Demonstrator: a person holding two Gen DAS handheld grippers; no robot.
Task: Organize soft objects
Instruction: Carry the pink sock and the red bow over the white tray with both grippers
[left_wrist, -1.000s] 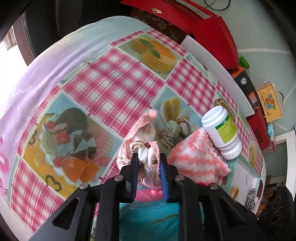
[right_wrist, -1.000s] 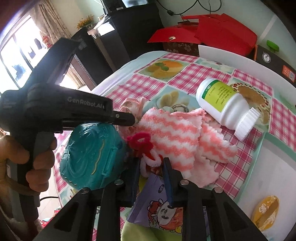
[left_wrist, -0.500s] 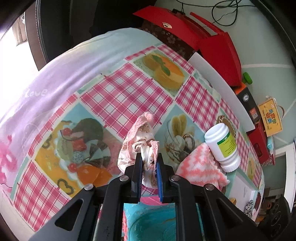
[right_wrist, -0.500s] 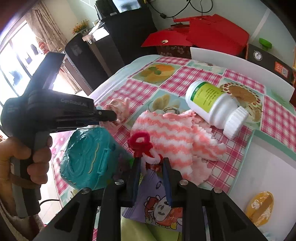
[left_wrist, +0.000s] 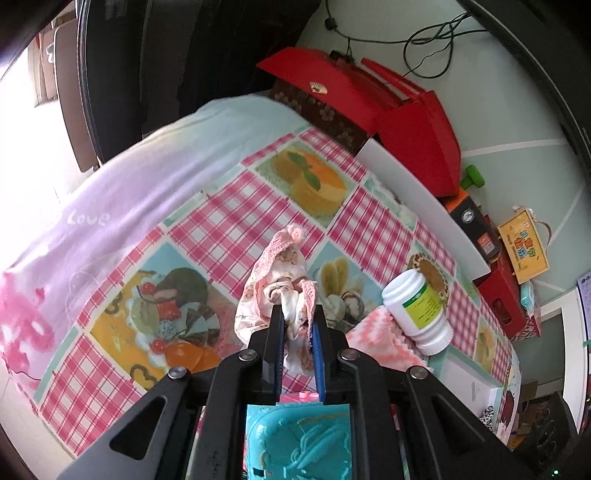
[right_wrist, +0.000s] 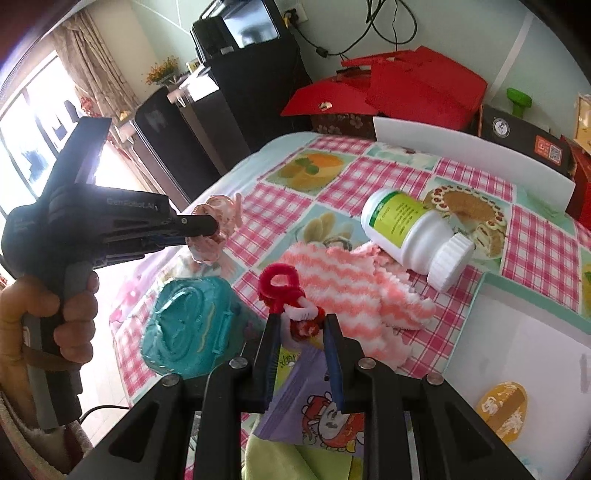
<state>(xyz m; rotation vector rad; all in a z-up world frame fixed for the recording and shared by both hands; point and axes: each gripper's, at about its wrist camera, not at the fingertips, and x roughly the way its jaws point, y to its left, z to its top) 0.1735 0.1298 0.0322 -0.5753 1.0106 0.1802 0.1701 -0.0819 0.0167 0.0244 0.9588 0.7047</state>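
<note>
The table (left_wrist: 229, 206), under its pink checked cloth with fruit and cake pictures, carries everything we work with. On it lies the pink-and-white zigzag towel (right_wrist: 347, 288), with a white bottle (right_wrist: 410, 232) on its side touching the towel's far edge, and a teal case (right_wrist: 184, 332) nearer us on the left.

Our left gripper (left_wrist: 297, 325) has its fingers narrowed onto a small pink floral garment (left_wrist: 275, 288) — the cloth bunches between them and hangs off the tabletop, its long axis running away from the fingers toward a lace-trimmed tip. It looks light and limp, so we judge it would swing if carried.

Our right gripper (right_wrist: 301, 328) clamps a red-and-white fuzzy loop (right_wrist: 284, 295), which stands up from the fingers — just before the towel, the nearer arm to it.
</note>
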